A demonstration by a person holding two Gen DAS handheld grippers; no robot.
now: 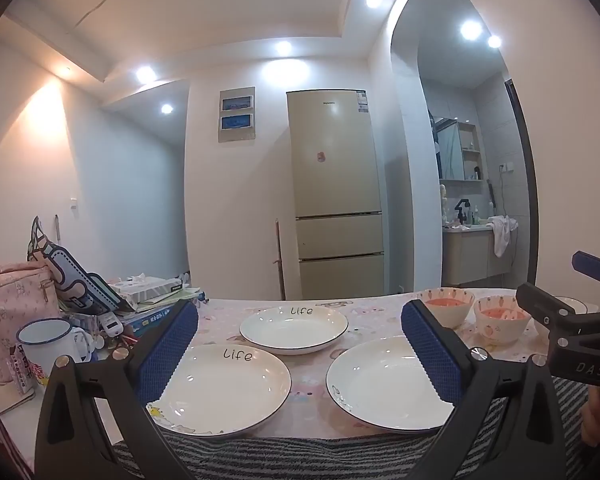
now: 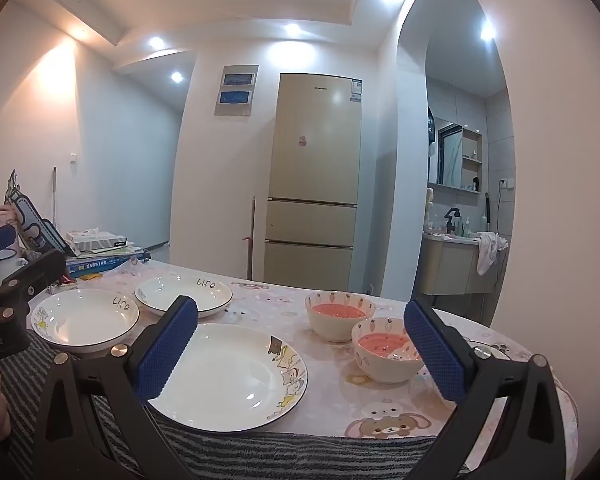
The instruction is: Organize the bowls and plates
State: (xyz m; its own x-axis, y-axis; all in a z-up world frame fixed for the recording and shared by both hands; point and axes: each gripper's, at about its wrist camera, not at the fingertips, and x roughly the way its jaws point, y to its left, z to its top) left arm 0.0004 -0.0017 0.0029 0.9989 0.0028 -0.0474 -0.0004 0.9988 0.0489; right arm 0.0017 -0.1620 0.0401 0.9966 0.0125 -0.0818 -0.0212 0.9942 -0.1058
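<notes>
Three white dark-rimmed plates (image 2: pixel 228 372), two pink-lined bowls (image 2: pixel 336 316)

Both cameras sit low at the near edge of the table (image 1: pixel 308 420), looking level across it toward the fridge (image 1: pixel 336 200) and the arched washroom doorway. The left view faces the three plates head-on; the right view stands further right, nearer the two bowls (image 2: pixel 336 316). Both share the plates, bowls and fridge, and each catches the other gripper at its edge.

three white plates (image 2: pixel 228 376), two carrot-pattern bowls (image 2: pixel 338 316), one enamel mug (image 1: pixel 48 340)
</notes>
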